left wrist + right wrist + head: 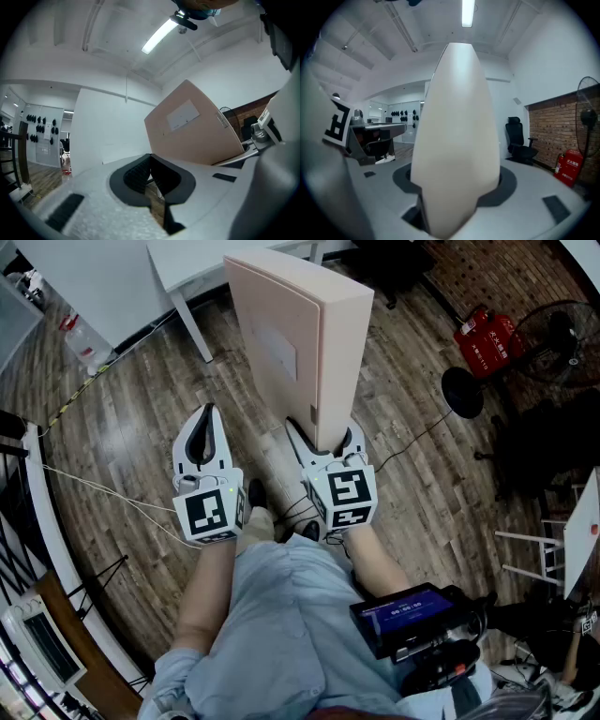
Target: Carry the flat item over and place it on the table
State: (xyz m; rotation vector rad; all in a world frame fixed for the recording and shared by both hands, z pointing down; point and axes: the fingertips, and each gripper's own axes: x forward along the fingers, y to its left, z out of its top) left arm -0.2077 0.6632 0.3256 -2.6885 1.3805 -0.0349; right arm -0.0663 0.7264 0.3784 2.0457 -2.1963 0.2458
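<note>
Mid-carry, heading for the white table (187,268) ahead.
My right gripper (324,439) clamps the lower edge of the tall, pale beige flat cardboard box (300,343), held upright. My left gripper (206,418) is closed and empty. Next I must reach the tabletop and lay it flat.
</note>
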